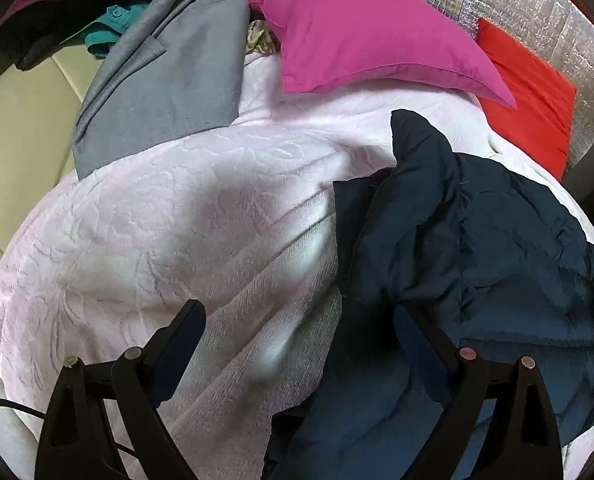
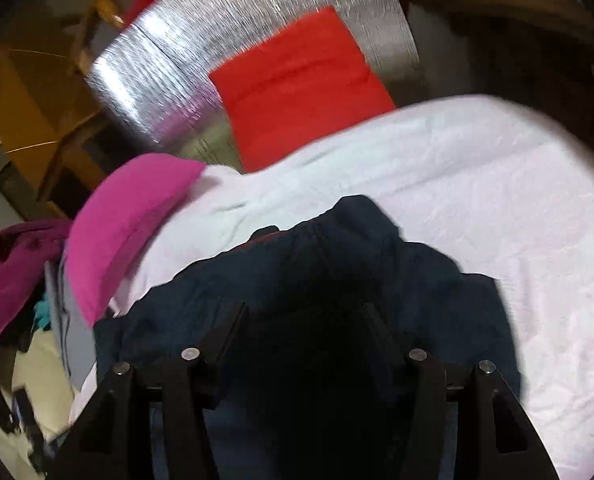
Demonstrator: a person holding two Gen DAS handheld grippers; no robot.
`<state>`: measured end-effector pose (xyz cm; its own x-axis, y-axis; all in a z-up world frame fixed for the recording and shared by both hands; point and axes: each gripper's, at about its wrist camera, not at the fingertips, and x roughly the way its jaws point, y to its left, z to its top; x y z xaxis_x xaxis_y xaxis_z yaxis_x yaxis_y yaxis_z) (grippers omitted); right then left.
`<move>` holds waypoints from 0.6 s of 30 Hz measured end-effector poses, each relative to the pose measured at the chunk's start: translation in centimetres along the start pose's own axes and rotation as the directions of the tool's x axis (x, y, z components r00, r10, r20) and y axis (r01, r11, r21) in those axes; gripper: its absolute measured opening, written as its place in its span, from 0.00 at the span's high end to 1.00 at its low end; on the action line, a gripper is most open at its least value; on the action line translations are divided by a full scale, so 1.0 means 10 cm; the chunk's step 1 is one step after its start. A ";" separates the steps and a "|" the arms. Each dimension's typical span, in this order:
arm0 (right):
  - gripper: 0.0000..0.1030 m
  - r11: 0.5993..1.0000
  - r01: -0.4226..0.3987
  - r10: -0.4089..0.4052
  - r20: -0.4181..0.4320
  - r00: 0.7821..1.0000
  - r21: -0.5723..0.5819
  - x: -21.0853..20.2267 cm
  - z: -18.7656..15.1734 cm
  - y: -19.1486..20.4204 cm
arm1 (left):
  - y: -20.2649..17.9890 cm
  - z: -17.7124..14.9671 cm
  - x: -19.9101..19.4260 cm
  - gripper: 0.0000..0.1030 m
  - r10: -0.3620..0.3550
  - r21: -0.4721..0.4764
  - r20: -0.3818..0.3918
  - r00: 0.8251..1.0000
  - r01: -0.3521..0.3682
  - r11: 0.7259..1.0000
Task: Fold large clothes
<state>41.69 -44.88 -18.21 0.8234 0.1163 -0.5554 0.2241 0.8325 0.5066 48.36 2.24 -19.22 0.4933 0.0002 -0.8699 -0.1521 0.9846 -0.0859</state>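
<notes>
- My left gripper (image 1: 301,320) hangs over the bed with its jaws spread wide and nothing between the pads; the left finger (image 1: 181,336) sits above the pale pink embossed blanket (image 1: 137,240), the right finger (image 1: 425,340) above the dark fabric.
- The navy padded jacket (image 1: 477,240) lies rumpled on that blanket, to the right of my left gripper's centre line and running down under its right finger; whether that finger touches the cloth I cannot tell.
- From the right wrist view, the same navy padded jacket (image 2: 317,272) lies directly ahead of and beneath my right gripper (image 2: 305,320), filling the gap between its fingers.
- My right gripper's jaws stand apart, about half spread; the picture is blurred, and I see no pad pressing on the jacket.
- Past the jacket lie a magenta pillow (image 1: 369,36) and a red cushion (image 1: 533,96) against a silver foil-faced panel (image 1: 537,8).
- A grey jacket (image 1: 169,92) lies at the blanket's far left edge, well apart from the navy one.
</notes>
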 end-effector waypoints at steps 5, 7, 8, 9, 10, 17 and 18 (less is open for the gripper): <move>0.23 0.991 -0.048 0.043 0.047 0.998 0.127 -0.34 -0.16 -0.54 | 0.06 -0.06 -0.05 0.07 -0.093 -0.043 -0.028 0.995 0.091 0.995; 0.22 0.981 -0.048 0.039 0.051 0.998 0.188 -0.38 -0.26 -0.80 | 0.09 -0.10 -0.08 0.07 -0.161 -0.062 -0.048 0.986 0.158 0.985; 0.22 0.976 -0.043 0.033 0.048 0.998 0.212 -0.40 -0.28 -0.89 | 0.11 -0.12 -0.09 0.07 -0.209 -0.077 -0.060 0.976 0.205 0.976; 0.22 0.968 -0.044 0.035 0.041 0.999 0.247 -0.38 -0.30 -1.01 | 0.13 -0.14 -0.09 0.07 -0.262 -0.098 -0.070 0.962 0.255 0.962; 0.22 0.953 -0.073 0.066 0.032 0.997 0.295 -0.35 -0.31 -1.16 | 0.15 -0.16 -0.10 0.07 -0.300 -0.115 -0.075 0.951 0.290 0.950; 0.17 0.898 -0.170 0.218 -0.077 0.973 0.405 0.04 -0.35 -1.57 | 0.27 -0.20 -0.01 0.07 -0.409 -0.191 -0.097 0.907 0.386 0.902; 0.17 0.889 -0.185 0.242 -0.086 0.966 0.419 0.11 -0.35 -1.59 | 0.26 -0.21 0.04 0.07 -0.419 -0.193 -0.115 0.901 0.393 0.899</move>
<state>37.16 -56.05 -29.15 0.8050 0.3610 -0.4708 0.2649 0.4913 0.8297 46.39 4.43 -20.81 0.4093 -0.4323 -0.8035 -0.1080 0.8515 -0.5131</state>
